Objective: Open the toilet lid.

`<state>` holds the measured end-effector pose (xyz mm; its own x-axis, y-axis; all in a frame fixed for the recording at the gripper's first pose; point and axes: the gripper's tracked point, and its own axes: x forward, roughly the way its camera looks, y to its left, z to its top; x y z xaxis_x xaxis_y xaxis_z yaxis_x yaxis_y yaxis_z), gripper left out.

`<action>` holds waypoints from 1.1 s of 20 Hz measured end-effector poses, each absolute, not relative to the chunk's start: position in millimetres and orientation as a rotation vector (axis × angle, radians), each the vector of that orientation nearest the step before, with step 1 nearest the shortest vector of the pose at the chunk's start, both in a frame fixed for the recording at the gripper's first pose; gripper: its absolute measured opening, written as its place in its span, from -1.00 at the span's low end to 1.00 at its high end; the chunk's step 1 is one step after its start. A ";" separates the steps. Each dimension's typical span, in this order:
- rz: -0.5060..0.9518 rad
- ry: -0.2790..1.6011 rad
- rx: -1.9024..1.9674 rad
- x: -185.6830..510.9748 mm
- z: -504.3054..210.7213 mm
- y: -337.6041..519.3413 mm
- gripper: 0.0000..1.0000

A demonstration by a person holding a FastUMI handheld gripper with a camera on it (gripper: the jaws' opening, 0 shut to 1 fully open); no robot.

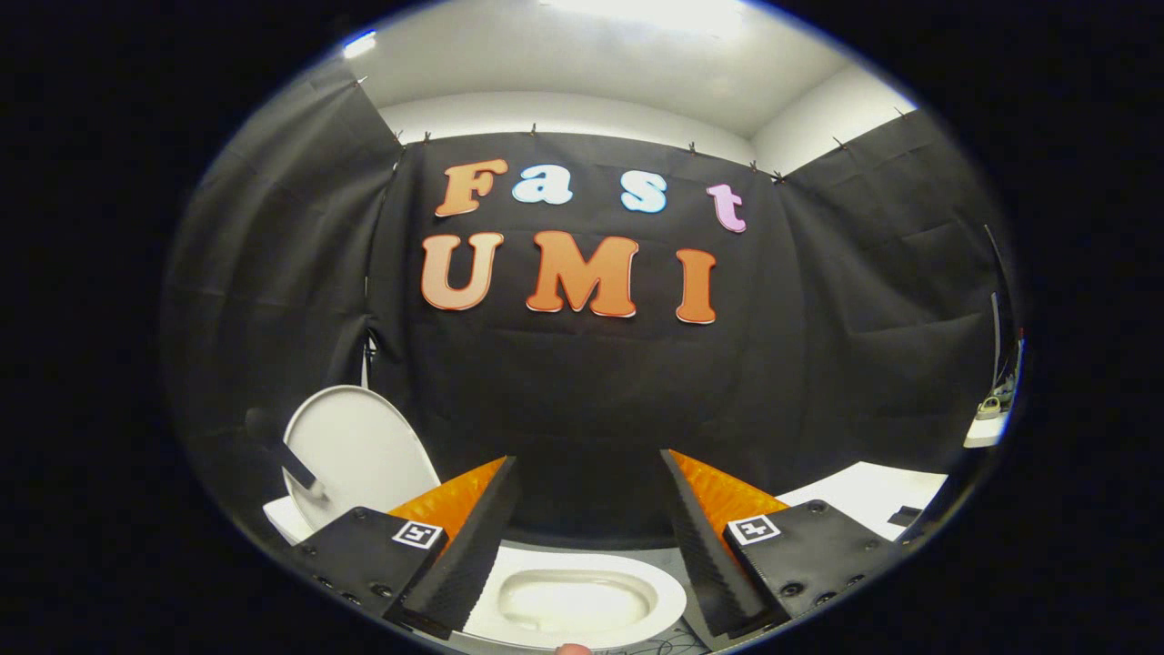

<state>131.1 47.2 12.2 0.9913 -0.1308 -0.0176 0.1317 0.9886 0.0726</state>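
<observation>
Toilet lid (359,446) upright, left beyond the tongs (591,491), tongs spread wide, empty, above the bowl (582,602)

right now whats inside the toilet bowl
The toilet bowl lies open between the spread, empty fingers of the gripper. Its white inside looks empty, though glare hides any water level. The lid stands raised beyond the left finger.

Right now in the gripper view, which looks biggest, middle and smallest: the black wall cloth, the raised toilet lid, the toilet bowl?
1. Black wall cloth.
2. Toilet lid and toilet bowl: look alike; nearness makes ranking unsure.
Gripper jaws stand open.
</observation>
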 end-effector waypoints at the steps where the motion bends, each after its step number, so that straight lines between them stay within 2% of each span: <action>1: -0.140 0.027 0.076 127.9 4.7 38.4 0.96; 9: -0.168 0.041 0.057 93.1 -25.8 -13.5 0.96; 16: -0.066 0.037 0.038 61.6 -46.3 -2.5 0.96; 22: -0.081 0.044 0.026 47.2 -48.0 -2.0 0.96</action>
